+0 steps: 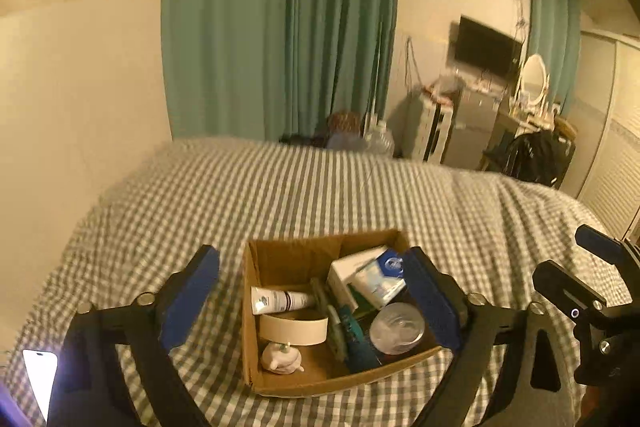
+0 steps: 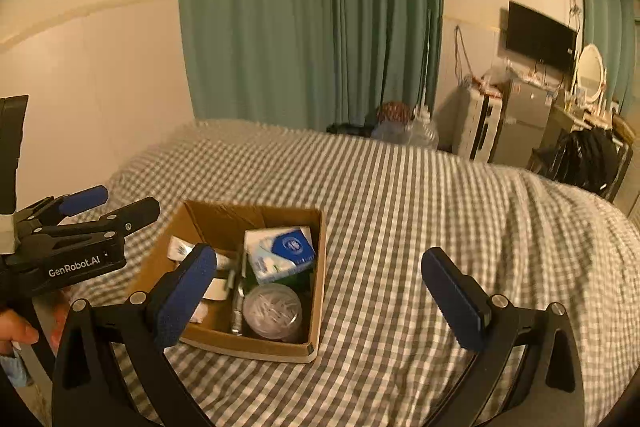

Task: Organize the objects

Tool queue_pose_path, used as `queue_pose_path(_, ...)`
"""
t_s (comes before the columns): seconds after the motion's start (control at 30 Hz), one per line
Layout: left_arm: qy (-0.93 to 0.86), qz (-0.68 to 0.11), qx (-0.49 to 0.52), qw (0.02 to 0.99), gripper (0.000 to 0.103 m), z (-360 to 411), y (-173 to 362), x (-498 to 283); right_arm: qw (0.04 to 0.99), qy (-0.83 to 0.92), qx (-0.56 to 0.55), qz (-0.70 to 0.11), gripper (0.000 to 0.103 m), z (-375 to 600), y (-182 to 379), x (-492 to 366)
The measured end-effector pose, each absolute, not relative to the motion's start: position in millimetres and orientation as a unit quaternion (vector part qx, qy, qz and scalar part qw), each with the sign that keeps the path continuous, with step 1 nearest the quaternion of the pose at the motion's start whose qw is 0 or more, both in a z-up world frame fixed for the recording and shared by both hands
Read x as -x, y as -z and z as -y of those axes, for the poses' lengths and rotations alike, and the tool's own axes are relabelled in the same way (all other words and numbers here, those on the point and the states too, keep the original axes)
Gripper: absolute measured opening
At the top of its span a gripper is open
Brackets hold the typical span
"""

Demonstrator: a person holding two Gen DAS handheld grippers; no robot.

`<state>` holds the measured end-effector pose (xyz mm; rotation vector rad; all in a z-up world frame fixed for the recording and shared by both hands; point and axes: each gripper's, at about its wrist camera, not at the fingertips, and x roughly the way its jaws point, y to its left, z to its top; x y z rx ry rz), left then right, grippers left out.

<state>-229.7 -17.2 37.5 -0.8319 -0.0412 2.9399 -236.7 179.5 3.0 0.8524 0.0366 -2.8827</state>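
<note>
An open cardboard box (image 1: 250, 315) sits on the checked bed cover; it also shows in the right wrist view (image 2: 316, 291). Inside lie a white tube (image 1: 280, 300), a roll of tape (image 1: 294, 329), a small white figurine (image 1: 280, 359), a tissue pack (image 1: 378, 277), a clear round lidded container (image 1: 397, 327) and a dark green item (image 1: 352, 335). My left gripper (image 1: 310, 297) is open and empty, hovering over the box, its fingers either side of it. My right gripper (image 2: 324, 291) is open and empty, just right of the box.
The checked bed (image 1: 320, 187) fills the foreground. A lit phone (image 1: 40, 375) lies at its left edge. Green curtains (image 1: 280, 27), a wall TV (image 1: 486, 47), a small fridge (image 1: 472, 123) and a vanity mirror (image 1: 534, 79) stand beyond the bed.
</note>
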Motion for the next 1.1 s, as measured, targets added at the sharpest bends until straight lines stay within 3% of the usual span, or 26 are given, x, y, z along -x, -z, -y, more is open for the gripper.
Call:
queue_pose_path(0.27, -0.98, 0.008, 0.194, 0.047, 0.103, 14.9, -88.6, 164.5, 0.069, 0.974, -0.214, -0.02, 0.103, -173.4, -60.3, 168.3)
queue_pose_path(0.53, -0.985, -0.013, 0.169, 0.039, 0.103, 12.7, -90.8, 129.8, 0.057, 0.982, -0.178, -0.007, 0.103, -176.0, -82.2, 134.1)
queue_pose_path(1.1, -0.985, -0.003, 0.173, 0.006, 0.103, 24.3, -30.7, 110.2, 0.073, 0.981, -0.177, -0.001, 0.103, -180.6, -20.7, 135.3)
